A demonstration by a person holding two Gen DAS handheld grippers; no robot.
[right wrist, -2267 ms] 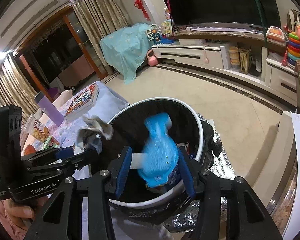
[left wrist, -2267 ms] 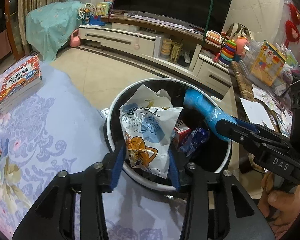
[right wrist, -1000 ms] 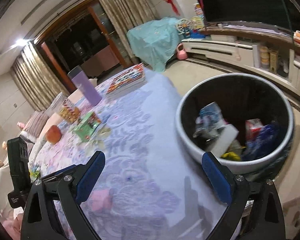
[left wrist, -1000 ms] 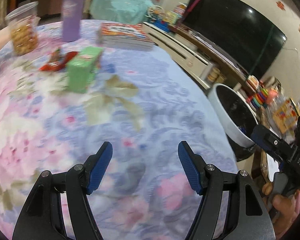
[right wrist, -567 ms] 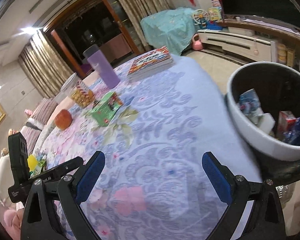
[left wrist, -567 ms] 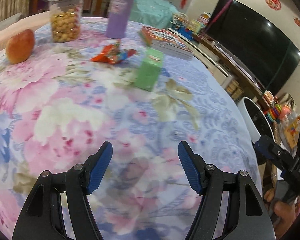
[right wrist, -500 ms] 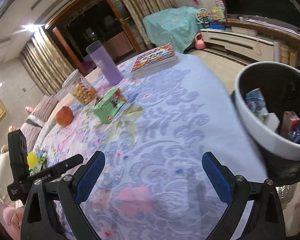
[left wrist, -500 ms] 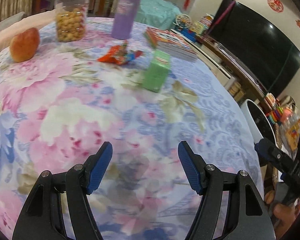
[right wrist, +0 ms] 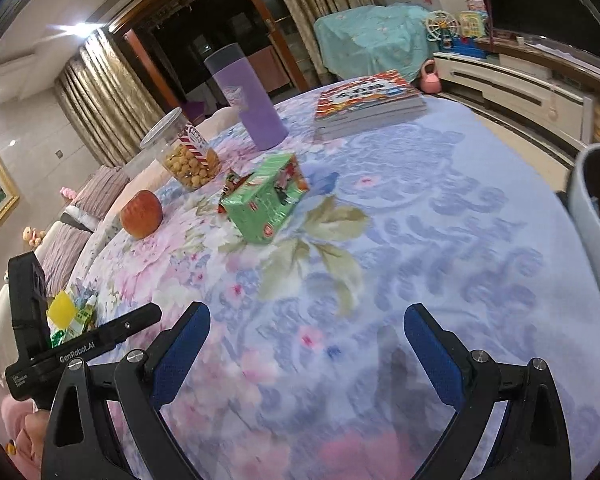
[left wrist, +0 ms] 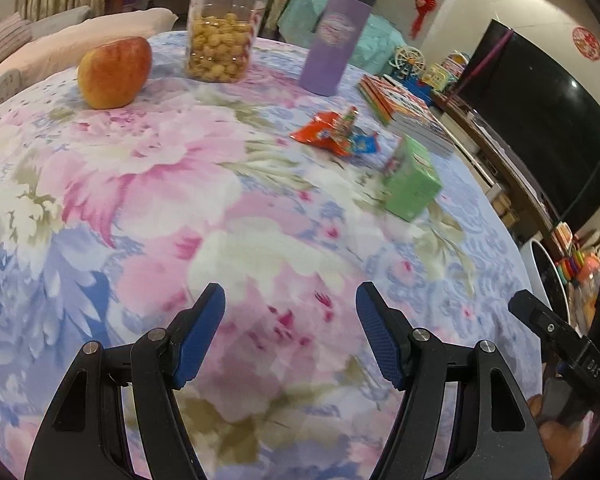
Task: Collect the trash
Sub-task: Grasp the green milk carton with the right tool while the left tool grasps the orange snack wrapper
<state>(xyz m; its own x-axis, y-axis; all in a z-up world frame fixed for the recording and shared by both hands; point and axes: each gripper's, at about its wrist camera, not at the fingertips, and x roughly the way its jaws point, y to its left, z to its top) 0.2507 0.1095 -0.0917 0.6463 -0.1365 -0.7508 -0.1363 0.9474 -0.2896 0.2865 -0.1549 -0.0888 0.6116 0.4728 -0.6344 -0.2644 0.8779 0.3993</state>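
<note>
A green carton (left wrist: 412, 182) (right wrist: 265, 200) lies on the floral tablecloth, with an orange-red snack wrapper (left wrist: 328, 134) (right wrist: 230, 184) just behind it. A yellow-and-green wrapper (right wrist: 66, 316) sits at the table's left edge in the right wrist view. The white-rimmed black bin (right wrist: 592, 216) (left wrist: 548, 276) stands off the table's right side. My left gripper (left wrist: 290, 332) is open and empty over the cloth. My right gripper (right wrist: 306, 348) is open wide, also empty.
An apple (left wrist: 114, 72), a clear jar of snack balls (left wrist: 226, 28), a purple tumbler (left wrist: 336, 40) and a stack of books (left wrist: 408, 114) stand on the far half of the table. A TV and low cabinet (right wrist: 520, 80) line the wall beyond.
Both grippers let their trash fall into the bin, opened, and swung away from it back over the table. The carton and wrapper have come closer in view.
</note>
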